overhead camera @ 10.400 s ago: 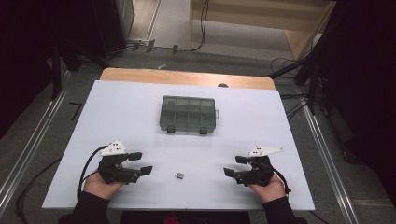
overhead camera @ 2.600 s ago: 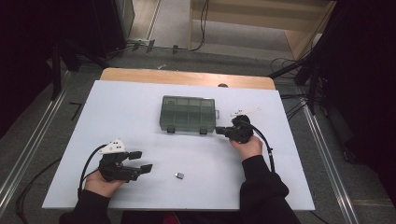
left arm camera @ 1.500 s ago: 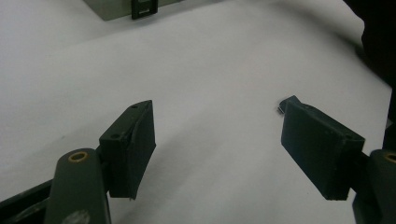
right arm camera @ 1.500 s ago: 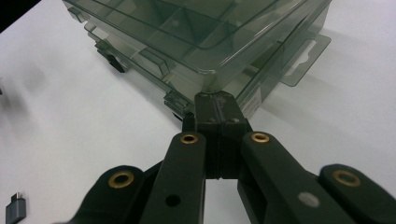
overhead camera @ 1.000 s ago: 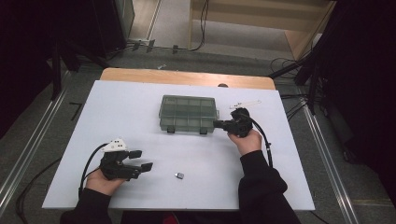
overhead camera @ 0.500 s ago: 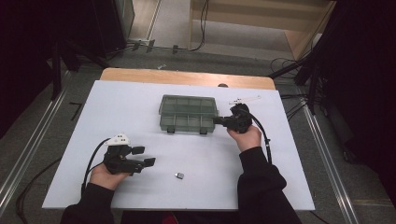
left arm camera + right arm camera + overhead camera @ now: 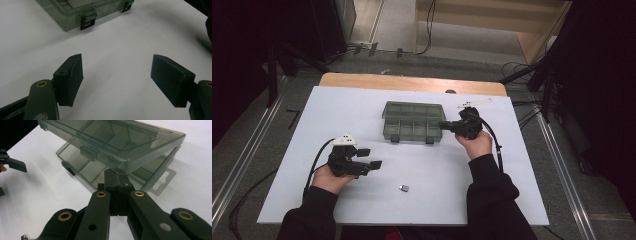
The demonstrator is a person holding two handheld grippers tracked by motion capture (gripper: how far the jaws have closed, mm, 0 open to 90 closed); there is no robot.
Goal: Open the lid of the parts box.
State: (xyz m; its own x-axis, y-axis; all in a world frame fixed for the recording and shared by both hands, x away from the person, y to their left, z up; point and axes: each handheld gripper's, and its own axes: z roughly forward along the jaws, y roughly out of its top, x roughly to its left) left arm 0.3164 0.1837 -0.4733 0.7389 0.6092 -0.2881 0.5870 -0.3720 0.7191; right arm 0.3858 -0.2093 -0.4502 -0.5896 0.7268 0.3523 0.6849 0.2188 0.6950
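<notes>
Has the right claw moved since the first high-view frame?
Yes. The right claw went from the table's near edge forward to the right end of the compartment box, where it is shut under the raised lid.

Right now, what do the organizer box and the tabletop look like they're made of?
Organizer box: looks like smoky, translucent hard plastic with a glossy finish; the dividers show through the lid, the edges catch highlights, and a clear hang tab sticks out at one end. Its clasps look like opaque dark plastic.
Tabletop: a smooth, matte white sheet that could be laminate or painted board; a wood-toned edge shows along the far side.
</notes>
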